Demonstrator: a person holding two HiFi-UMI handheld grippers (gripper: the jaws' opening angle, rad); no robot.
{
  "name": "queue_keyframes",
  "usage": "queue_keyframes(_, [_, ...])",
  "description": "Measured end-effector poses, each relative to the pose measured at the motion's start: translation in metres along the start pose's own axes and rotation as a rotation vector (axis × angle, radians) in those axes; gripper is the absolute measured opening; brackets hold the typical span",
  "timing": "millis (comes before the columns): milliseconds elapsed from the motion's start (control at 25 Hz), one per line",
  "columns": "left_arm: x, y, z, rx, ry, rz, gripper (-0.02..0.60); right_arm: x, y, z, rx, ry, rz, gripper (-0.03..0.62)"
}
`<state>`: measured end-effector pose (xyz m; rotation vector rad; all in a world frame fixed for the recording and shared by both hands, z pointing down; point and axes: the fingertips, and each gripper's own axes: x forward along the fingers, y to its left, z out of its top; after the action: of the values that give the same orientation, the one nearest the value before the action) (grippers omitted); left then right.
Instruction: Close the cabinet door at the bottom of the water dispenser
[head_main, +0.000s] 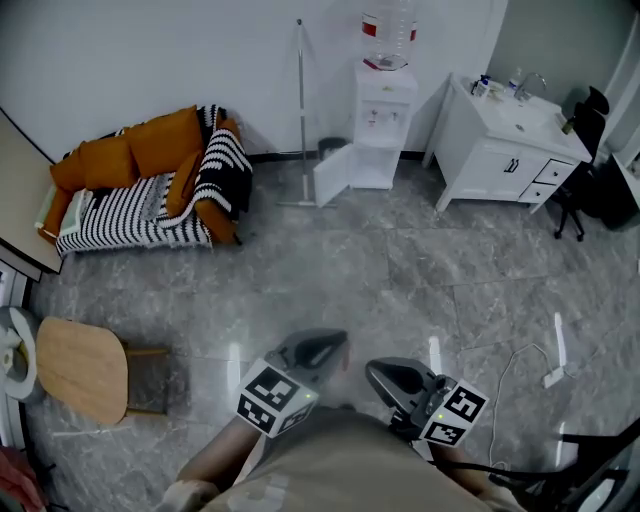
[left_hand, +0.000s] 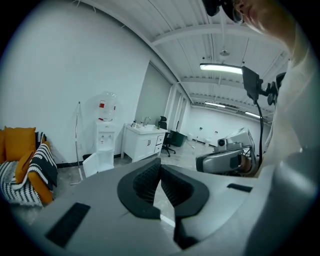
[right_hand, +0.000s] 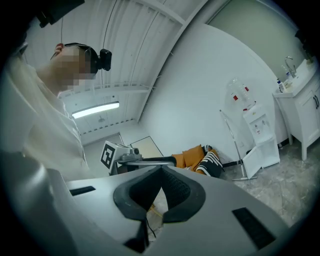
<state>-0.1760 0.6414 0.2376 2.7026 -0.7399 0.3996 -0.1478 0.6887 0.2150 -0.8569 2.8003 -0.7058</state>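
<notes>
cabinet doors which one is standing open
The door at the bottom of the water dispenser: it is swung out to the left over the floor, while the sink cabinet doors sit flush and shut.

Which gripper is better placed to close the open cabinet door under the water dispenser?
Left, probably: the cabinet door hangs open leftward, on the side of the left gripper. Both grippers are shut and far from it.
</notes>
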Motion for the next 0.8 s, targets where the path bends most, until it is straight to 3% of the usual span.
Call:
queue_keyframes(200, [-0.017, 0.068, 0.015, -0.042, -0.035, 0.001, -0.006, 0.060, -0.012, 0.028, -0.108, -0.008, -0.066, 0.009])
queue_keyframes(360, [-0.029, 0.117, 0.030, -0.100, -0.088, -0.039, -0.006, 0.106, -0.021, 0.036, -0.128, 0.019, -0.098, 0.009])
queue_keyframes(560, [-0.036, 0.167, 0.033, -0.034, -0.069, -0.044, -0.006, 0.157, -0.029, 0.036, -0.167, 0.058, -0.114, 0.008])
queue_keyframes(800, [-0.047, 0.203, 0.036, -0.033, -0.077, -0.036, -0.006, 0.192, -0.038, 0.042, -0.182, 0.079, -0.117, 0.009])
